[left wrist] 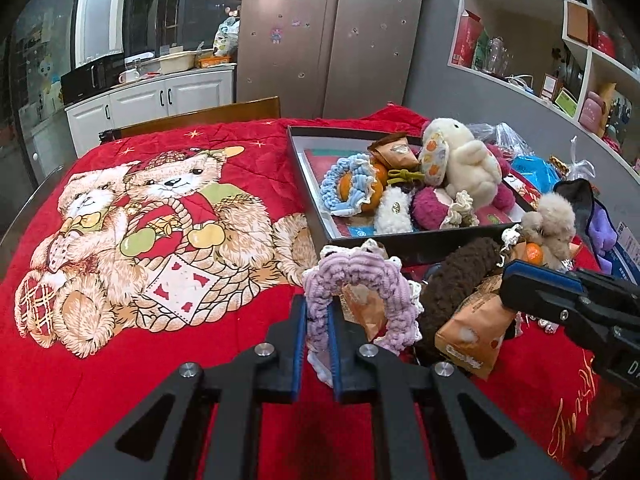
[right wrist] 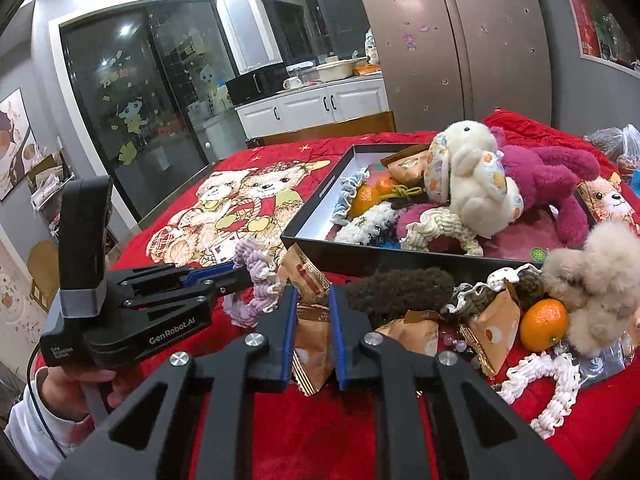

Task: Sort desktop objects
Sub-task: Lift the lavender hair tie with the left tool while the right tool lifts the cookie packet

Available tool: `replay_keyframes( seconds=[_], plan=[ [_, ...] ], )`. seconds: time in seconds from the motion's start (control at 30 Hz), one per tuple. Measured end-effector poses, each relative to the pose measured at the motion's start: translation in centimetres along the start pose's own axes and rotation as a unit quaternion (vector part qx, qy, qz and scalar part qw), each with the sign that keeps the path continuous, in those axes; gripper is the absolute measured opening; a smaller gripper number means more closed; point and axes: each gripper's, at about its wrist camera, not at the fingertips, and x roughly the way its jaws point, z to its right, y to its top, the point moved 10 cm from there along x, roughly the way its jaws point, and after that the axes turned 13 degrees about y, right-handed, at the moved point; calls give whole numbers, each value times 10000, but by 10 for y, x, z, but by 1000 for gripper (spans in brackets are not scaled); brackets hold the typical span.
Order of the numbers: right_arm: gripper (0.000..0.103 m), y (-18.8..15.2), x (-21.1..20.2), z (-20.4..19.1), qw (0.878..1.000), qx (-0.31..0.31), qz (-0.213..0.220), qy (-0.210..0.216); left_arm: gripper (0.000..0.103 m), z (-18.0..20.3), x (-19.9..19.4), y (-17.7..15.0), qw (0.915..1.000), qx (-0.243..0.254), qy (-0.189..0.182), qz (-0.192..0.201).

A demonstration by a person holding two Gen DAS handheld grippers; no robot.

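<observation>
While a red blanket (left wrist: 240,360) printed with two teddy bears covers the table, two black hand-held grippers with blue pads work at a heap of small things near its front edge. The left gripper (left wrist: 317,320) has its jaws clamped on a lilac knitted scrunchie (left wrist: 356,276), which stands up in an arch between the pads; in the right wrist view the same scrunchie (right wrist: 256,276) shows at that gripper's tip, and a person's hand (right wrist: 80,388) in a white sleeve holds its handle. The right gripper (right wrist: 313,312) has its jaws pressed on an orange snack packet (right wrist: 310,344), whose crinkled gold edge hangs below the pads. Just beside it lie a dark brown fuzzy scrunchie (right wrist: 400,288), more orange packets, a tangerine (right wrist: 546,324), a beige fluffy toy (right wrist: 596,276) and a white knitted scrunchie (right wrist: 548,392). Behind the heap sits a shallow black tray (left wrist: 420,240), touching the brown scrunchie's far side. It holds a cream plush rabbit (left wrist: 464,160), a magenta plush toy (right wrist: 552,176), a blue scrunchie (left wrist: 332,192) around tangerines, a white fuzzy scrunchie and a snack packet. A steel fridge (left wrist: 332,32) stands behind.
</observation>
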Motion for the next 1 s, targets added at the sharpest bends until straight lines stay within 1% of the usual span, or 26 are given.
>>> replay_keyframes(
  seconds=[0.03, 0.1, 0.37, 0.6, 0.63, 0.87, 1.0],
  plan=[
    [5, 1, -1, 0, 10000, -5, 25, 4, 10, 0, 0, 0, 10000, -5, -1, -3],
    [2, 1, -2, -3, 10000, -23, 27, 72, 10, 0, -1, 0, 10000, -5, -1, 17],
    [1, 5, -10, -8, 9998, -37, 101, 165, 10, 5, -11, 4, 9998, 26, -87, 163],
    [1, 9, -19, -11, 9994, 23, 185, 288, 10, 4, -23, 11, 9994, -43, -157, 295],
    [1, 10, -21, -10, 9995, 17, 217, 249, 10, 4, -24, 11, 9994, -52, -159, 310],
    [1, 9, -23, -8, 9996, 36, 198, 198, 10, 6, -22, 9, 9994, -84, -262, 217],
    [1, 9, -24, -10, 9996, 19, 197, 199, 10, 10, -23, 7, 9994, 6, -262, 221]
  ],
)
